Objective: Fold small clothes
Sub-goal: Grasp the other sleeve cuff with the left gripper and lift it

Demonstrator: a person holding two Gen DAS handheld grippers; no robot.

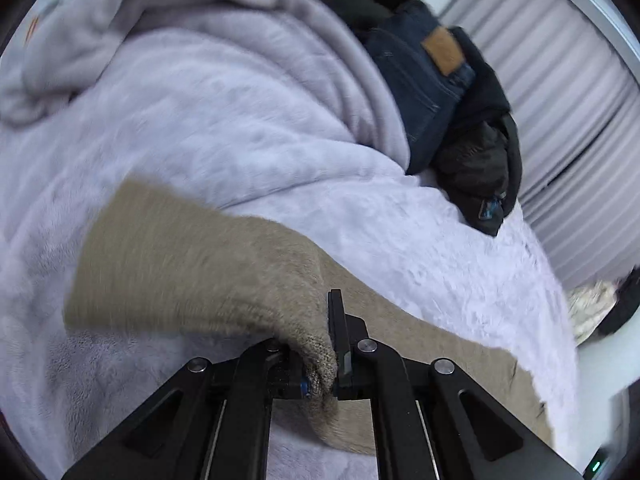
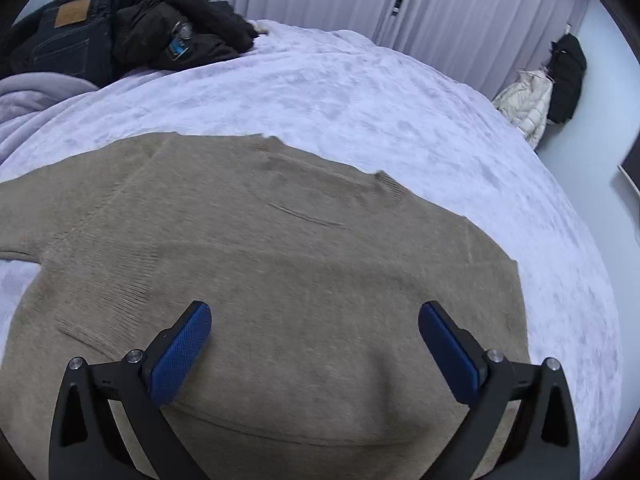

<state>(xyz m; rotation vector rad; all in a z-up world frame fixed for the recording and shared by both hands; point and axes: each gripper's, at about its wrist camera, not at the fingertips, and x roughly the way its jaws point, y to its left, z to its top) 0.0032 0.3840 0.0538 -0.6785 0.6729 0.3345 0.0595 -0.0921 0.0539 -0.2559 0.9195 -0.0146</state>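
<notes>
A tan knitted sweater (image 2: 280, 248) lies spread on a lilac fleece blanket (image 2: 360, 92) on a bed. My left gripper (image 1: 320, 356) is shut on the sweater's sleeve (image 1: 180, 264), pinching a fold of the knit and lifting it so the sleeve hangs out to the left, blurred by motion. My right gripper (image 2: 316, 316) is open and empty, hovering just above the sweater's body near its lower part, with its blue pads (image 2: 182, 354) spread wide on either side.
Dark jeans (image 1: 424, 92) and a black jacket (image 1: 480, 168) are piled at the head of the bed, also in the right wrist view (image 2: 132, 36). Bunched blanket folds (image 1: 160, 40) lie beyond. Pale curtains (image 2: 440, 4), a cream coat (image 2: 524, 104) and a black bag (image 2: 566, 76) stand past the bed.
</notes>
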